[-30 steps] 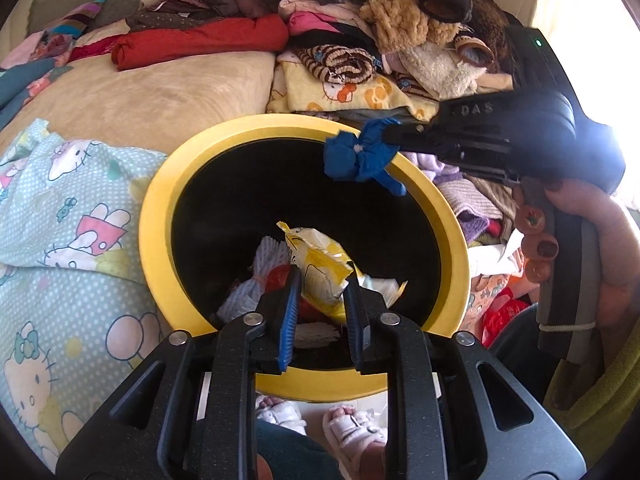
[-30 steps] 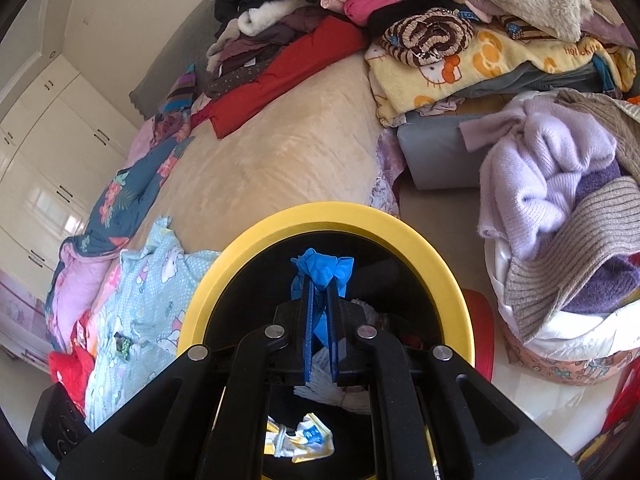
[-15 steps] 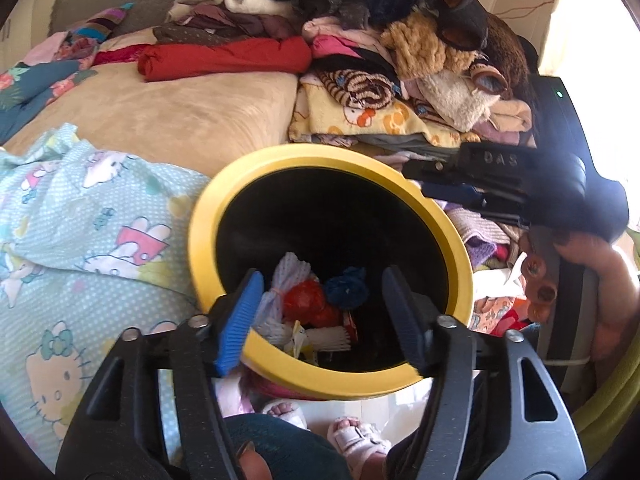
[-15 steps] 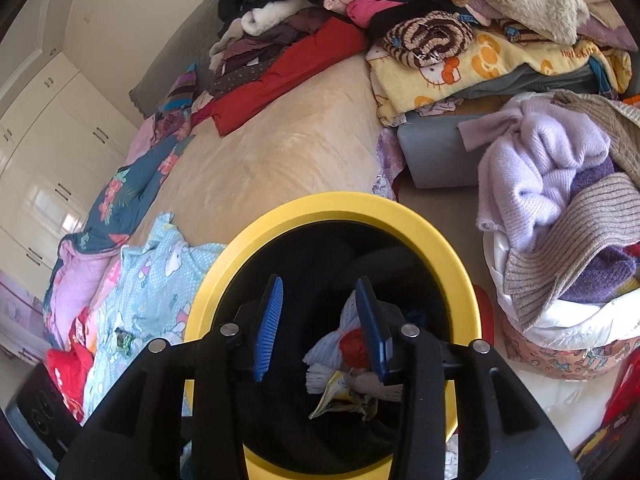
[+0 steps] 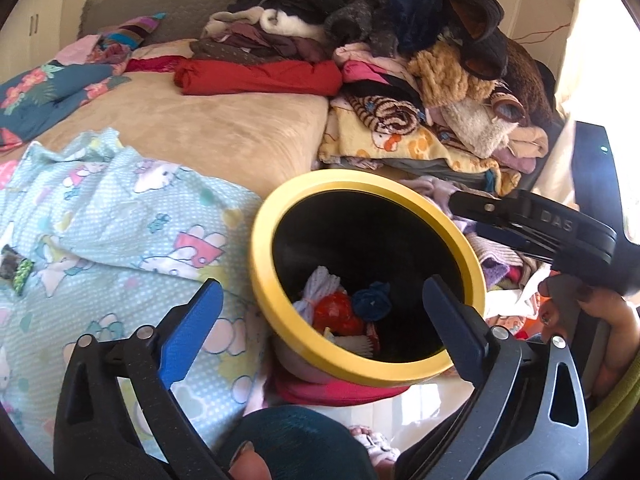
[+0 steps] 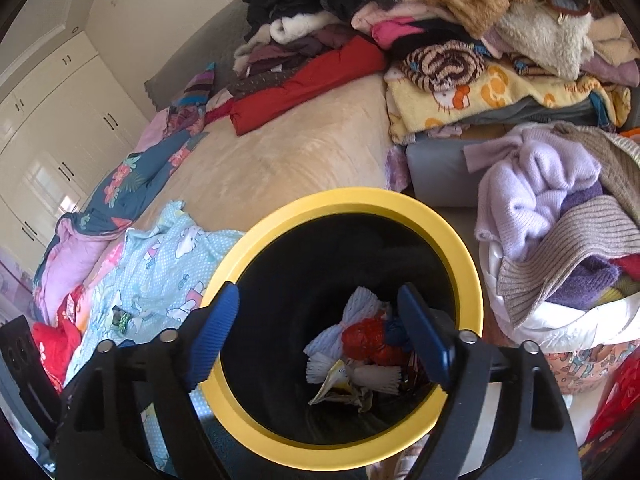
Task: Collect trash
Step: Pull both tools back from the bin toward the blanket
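A black trash bin with a yellow rim (image 5: 280,320) (image 6: 464,248) stands beside the bed. Inside lie a crumpled blue piece (image 5: 372,300), a red piece (image 5: 336,312) (image 6: 362,336), white paper pieces (image 6: 352,304) and a yellow wrapper (image 6: 340,384). My left gripper (image 5: 320,328) is wide open and empty above the bin's near rim. My right gripper (image 6: 320,332) is open and empty over the bin mouth; its body (image 5: 560,236) shows at the right of the left wrist view. A small green scrap (image 5: 22,276) (image 6: 122,318) lies on the light blue blanket.
A light blue cartoon blanket (image 5: 100,220) covers the near bed, with a beige cover (image 5: 200,132) behind. Piled clothes (image 5: 380,60) fill the back. A basket of lilac and grey knitwear (image 6: 560,220) stands right of the bin. White wardrobes (image 6: 48,120) line the left wall.
Both grippers opened and let go: the yellow wrapper and the blue piece dropped into the bin. Both grippers then drew back from the bin, the left one moving left.
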`<state>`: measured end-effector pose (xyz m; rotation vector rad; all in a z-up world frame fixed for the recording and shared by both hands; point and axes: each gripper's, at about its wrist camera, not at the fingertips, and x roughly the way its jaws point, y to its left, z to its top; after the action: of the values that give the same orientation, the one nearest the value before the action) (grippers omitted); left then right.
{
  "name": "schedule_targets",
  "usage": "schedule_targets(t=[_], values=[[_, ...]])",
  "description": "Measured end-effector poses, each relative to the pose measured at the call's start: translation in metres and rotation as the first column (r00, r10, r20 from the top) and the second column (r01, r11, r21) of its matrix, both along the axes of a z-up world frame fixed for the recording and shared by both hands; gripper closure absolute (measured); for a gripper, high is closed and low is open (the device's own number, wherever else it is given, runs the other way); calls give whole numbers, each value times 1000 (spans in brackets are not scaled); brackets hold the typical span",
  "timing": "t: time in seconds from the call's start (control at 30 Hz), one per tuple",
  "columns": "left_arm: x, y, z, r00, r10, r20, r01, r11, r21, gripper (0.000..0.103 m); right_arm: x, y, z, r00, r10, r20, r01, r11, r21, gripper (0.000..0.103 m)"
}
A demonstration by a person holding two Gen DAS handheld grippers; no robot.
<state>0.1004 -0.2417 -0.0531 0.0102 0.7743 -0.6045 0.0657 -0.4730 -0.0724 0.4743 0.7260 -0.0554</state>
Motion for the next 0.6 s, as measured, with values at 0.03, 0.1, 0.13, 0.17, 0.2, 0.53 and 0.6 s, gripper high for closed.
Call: schedule_targets(t=[0.03,0.1,0.13,0.17,0.2,0.53,0.6], values=[[0,2,1,1000,9,3,-9,1000,2,11,-1,3,2,1000,-2,6,2,1000,-13,16],[0,9,3,999,31,9,-31,1000,5,11,-6,10,6,1000,-10,26,11,999,-49,11],[0,12,4,999,43,13,-43,999,7,11,-7,12,7,999,-6,35,8,998,-57,11],[0,15,5,998,57,19,-57,998,10,11,-9,14,9,999,1,43,2,998,-65,9],[1,19,6,997,69,26,-70,997,15,11,-11,18,11,999,3,54,1,997,-80,8],[-6,52,17,981,174,86,-177,984,28,11,-36,47,27,986,15,164,12,986,-164,7],[-8,61,19,975,202,90,-204,979,18,11,-41,54,29,983,22,184,11,985,-174,6]])
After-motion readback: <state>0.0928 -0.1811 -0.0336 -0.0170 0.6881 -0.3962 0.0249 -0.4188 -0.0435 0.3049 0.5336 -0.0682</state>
